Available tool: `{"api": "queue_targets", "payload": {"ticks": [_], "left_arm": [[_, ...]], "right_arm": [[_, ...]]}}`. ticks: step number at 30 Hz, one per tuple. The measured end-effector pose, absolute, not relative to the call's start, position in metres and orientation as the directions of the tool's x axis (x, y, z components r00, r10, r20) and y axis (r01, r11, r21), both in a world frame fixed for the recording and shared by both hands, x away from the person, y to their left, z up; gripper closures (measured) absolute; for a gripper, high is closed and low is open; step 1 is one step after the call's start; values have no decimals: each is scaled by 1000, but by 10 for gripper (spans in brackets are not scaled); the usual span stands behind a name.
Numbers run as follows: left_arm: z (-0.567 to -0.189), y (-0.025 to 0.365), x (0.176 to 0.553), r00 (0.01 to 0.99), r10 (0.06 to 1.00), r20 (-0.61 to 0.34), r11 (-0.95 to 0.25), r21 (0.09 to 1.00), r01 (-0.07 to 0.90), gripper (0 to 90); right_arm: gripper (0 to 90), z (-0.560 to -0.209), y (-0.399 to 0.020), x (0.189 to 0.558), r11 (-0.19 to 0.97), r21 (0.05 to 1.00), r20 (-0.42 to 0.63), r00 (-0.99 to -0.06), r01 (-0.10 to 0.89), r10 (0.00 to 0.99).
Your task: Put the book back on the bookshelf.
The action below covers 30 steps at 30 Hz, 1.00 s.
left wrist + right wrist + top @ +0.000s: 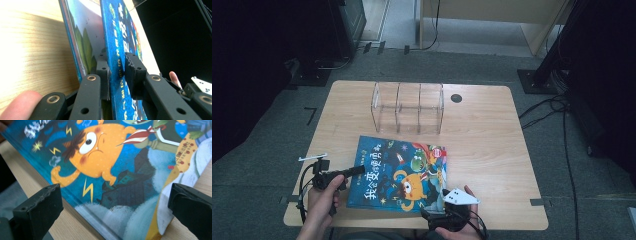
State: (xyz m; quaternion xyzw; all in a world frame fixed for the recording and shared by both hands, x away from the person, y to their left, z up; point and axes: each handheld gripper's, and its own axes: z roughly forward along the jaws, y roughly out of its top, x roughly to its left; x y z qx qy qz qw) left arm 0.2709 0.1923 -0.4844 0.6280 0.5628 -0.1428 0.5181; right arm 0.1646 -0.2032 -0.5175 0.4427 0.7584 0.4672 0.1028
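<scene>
Right gripper [443,209] first, nearest us at the table's near edge: we read its jaws as spread wide, nothing between the pads. In the right gripper view the two black pads [37,207] stand far apart, with the near right corner of the picture book [399,172] lying just ahead of them and below, flat on the wooden table [492,150]. No contact there that we can see.

Left gripper [343,175] next, at the book's left edge. Its jaws are closed on the front cover: in the left gripper view one pad sits under the blue cover [117,50] and the other on top, and the cover is raised off the pages [85,42] beneath.

Relation that matters, as we judge it: the book lies between the two hands, its long axis running left to right across the near half of the table, slightly skewed. The left hand already has the cover; the right hand is nearer the free right corner and points at it.

Farther back, well apart from the book, the clear acrylic rack [408,107] stands upright with its slots empty.
</scene>
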Motion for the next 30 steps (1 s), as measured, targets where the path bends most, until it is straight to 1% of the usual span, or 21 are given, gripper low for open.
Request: {"api": "queue_targets", "payload": {"ticks": [2, 4, 8, 12, 21, 24, 30], "left_arm": [[-484, 192, 271, 325, 561, -762, 171, 490, 855, 759], [-483, 192, 271, 324, 560, -762, 172, 490, 855, 761], [-480, 191, 271, 330, 561, -759, 164, 493, 855, 762], [-476, 190, 271, 337, 563, -755, 158, 498, 852, 766], [-473, 189, 271, 331, 567, -754, 162, 496, 853, 768], [-471, 188, 270, 336, 567, -753, 162, 501, 850, 771], [-469, 188, 270, 340, 569, -749, 157, 505, 849, 772]], "right_arm": [[0, -518, -200, 163, 196, 799, 229, -588, 569, 776], [0, -520, -195, 161, 237, 804, 171, -595, 545, 785], [0, -523, -191, 158, 272, 815, 108, -595, 512, 797], [0, -525, -187, 155, 304, 815, 61, -595, 493, 801], [0, -526, -182, 151, 358, 811, -1, -610, 463, 792], [0, -528, -176, 149, 388, 802, -53, -594, 453, 803], [0, -529, -168, 147, 410, 799, -107, -568, 439, 816]]}}
